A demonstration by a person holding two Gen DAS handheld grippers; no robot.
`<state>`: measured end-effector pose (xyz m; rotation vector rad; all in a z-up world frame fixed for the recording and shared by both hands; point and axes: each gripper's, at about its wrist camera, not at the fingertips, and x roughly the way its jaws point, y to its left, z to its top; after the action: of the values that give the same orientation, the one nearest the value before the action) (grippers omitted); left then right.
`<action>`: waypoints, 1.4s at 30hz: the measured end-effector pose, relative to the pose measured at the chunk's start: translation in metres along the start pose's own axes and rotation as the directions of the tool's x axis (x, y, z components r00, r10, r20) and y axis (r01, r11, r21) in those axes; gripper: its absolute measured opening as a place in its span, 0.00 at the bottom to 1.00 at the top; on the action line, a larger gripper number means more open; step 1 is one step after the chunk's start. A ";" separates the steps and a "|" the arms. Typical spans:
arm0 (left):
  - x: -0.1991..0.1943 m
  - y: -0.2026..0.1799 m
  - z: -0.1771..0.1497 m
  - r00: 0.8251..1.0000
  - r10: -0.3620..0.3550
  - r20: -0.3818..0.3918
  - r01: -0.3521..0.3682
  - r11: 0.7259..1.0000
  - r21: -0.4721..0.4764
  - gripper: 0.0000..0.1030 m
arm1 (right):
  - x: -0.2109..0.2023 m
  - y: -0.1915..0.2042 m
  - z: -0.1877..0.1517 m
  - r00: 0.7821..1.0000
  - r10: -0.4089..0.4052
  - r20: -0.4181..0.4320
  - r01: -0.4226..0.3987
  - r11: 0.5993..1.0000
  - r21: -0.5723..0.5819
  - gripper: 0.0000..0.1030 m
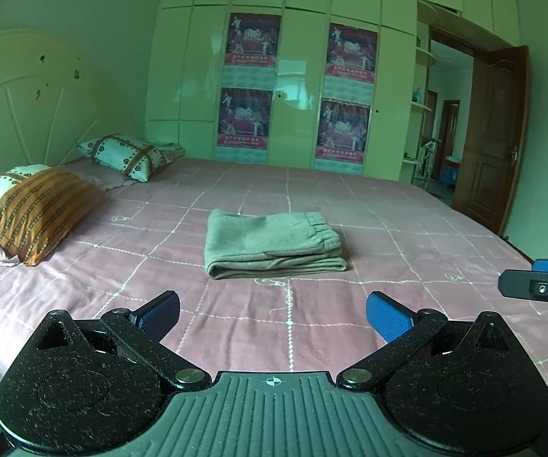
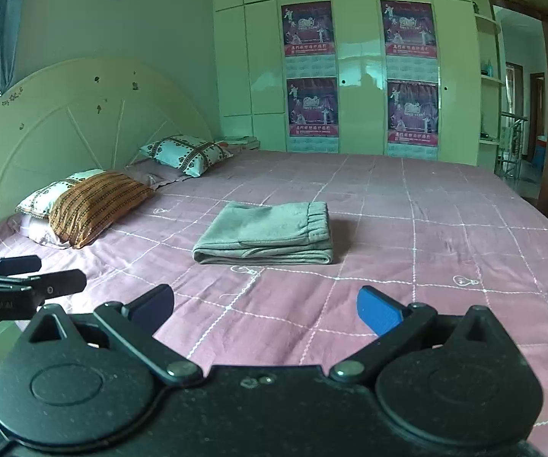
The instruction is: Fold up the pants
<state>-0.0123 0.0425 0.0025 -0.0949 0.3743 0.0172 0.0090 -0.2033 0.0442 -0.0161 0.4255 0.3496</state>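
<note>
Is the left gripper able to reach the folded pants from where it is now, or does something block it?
Probably yes. The left gripper is open and points at the folded pants; between them lies only bare bedsheet. The right gripper stays to the side, and the pillows lie far left.

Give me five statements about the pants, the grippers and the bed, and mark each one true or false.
1. The pants lie folded into a compact stack on the bed. True.
2. The left gripper is clamped on the pants. False: its jaws are open and the pants lie apart from it, farther up the bed.
3. The right gripper is open and holds nothing. True.
4. The elastic waistband faces the pillows. False: it is on the side away from the orange striped pillow.
5. The pants hang over the bed's edge. False: they rest near the middle of the pink cover.
</note>
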 end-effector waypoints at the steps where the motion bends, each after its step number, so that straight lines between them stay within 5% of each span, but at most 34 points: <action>1: 0.001 0.002 0.000 1.000 0.002 -0.002 -0.002 1.000 -0.004 1.00 | 0.001 0.000 0.000 1.000 -0.001 0.002 0.001 1.000 0.003 0.94; 42: -0.001 -0.001 0.001 1.000 -0.014 0.004 0.014 1.000 -0.010 1.00 | 0.000 0.001 -0.003 1.000 -0.004 -0.004 0.004 1.000 0.010 0.94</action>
<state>-0.0131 0.0417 0.0038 -0.1072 0.3697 0.0054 0.0073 -0.2028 0.0421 -0.0080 0.4309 0.3435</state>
